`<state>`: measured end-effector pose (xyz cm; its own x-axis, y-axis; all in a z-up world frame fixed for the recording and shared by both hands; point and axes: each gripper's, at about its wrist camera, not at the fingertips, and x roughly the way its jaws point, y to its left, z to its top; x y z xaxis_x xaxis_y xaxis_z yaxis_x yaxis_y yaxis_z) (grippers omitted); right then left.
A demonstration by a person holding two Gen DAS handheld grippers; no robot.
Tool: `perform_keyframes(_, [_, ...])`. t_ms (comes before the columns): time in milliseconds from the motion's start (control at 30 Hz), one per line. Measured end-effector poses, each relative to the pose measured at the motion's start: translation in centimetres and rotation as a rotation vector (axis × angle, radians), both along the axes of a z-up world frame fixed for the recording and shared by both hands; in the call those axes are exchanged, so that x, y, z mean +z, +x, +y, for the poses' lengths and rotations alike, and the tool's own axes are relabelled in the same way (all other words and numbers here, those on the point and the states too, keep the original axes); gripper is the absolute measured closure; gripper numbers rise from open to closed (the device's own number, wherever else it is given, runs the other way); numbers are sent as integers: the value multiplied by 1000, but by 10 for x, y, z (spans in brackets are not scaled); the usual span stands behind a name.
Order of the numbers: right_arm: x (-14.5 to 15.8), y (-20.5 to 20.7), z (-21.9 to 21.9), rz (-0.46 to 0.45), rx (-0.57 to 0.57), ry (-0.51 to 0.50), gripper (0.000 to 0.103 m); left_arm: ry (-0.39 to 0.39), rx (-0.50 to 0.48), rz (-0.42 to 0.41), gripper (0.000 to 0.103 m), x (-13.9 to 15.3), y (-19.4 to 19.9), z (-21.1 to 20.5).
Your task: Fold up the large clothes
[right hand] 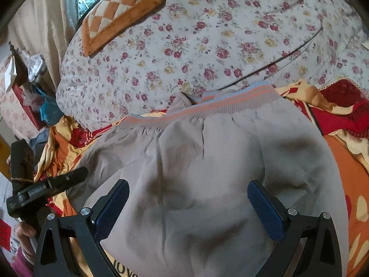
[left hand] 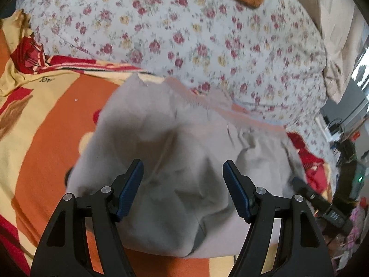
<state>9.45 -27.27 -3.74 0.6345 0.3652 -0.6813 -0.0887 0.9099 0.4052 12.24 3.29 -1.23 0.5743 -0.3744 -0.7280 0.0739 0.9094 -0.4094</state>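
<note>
Bed, covered by an orange, cream and red patterned blanket [left hand: 46, 124]; partial lettering printed on it, visible at the near edge in the right wrist view and near the far left in the left wrist view, too fragmentary to read. Item for folding: grey trousers [right hand: 207, 173], soft knit, wrinkled, lying spread on the blanket with the waist at the far side; the elastic waistband [right hand: 207, 106] is ribbed grey with orange and pale blue stripes, and a short dark slit shows just below it. Far of the trousers: a white quilt [right hand: 184, 46] with red and yellow roses, bulky, its near edge touching the waistband; on it, far left in the right wrist view, an orange-bordered checked cushion [right hand: 120, 11]. Left claw [left hand: 183, 188]: open, blue pads [left hand: 130, 187] wide apart, hovering over the grey cloth and gripping nothing. Right claw [right hand: 188, 210]: likewise open above the trousers, holding nothing; the other device, with small white unreadable lettering on its body, appears at its left.
</note>
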Motion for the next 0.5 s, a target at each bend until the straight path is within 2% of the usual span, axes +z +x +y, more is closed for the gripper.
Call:
perform_keyframes(33, [0, 0, 0, 1, -1, 0, 1, -10, 7, -1, 21, 0, 1, 4])
perform_keyframes(67, [-1, 1, 0, 3, 0, 0, 1, -27, 18, -1, 20, -1, 2, 8])
perform_keyframes(200, [-6, 2, 4, 20, 15, 2, 1, -79, 52, 48, 20, -13, 11, 22])
perform_keyframes(333, [-8, 4, 8, 27, 34, -10, 1, -85, 63, 92, 20, -23, 19, 26])
perform_keyframes(500, [-8, 3, 8, 28, 36, -6, 1, -119, 97, 55, 20, -9, 22, 45])
